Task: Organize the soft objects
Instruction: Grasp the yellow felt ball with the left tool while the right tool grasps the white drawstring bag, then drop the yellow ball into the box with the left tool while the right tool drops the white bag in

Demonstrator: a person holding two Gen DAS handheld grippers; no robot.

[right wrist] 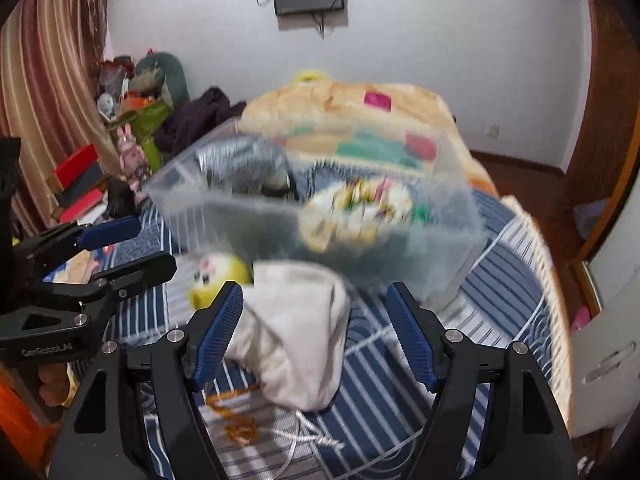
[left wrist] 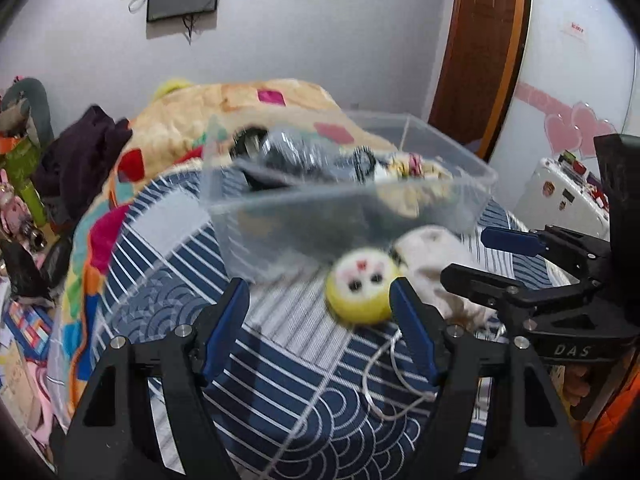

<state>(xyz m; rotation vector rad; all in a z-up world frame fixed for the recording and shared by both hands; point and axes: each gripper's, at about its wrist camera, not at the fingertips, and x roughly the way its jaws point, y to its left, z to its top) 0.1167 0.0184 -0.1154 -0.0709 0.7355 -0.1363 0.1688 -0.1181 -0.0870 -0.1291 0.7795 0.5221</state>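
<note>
Bedroom, bed (left wrist: 280, 400) w/ blue-striped cover; clear bin (left wrist: 460, 168) sits on it, already holding a grey plush and a patterned one. Yellow ball (left wrist: 358, 296) lies just in front of the bin, cloth (right wrist: 296, 332) beside it, white string (left wrist: 384, 384) trailing near. Left gripper (left wrist: 320, 300) is spread wide, ball close to its right pad, nothing held. Right gripper (right wrist: 314, 308) also spread, empty, cloth between its fingers. Ball looks light & squashy: pinch across its middle. Cloth is limp, will sag; grab a bunched fold, prob. near the top.
</note>
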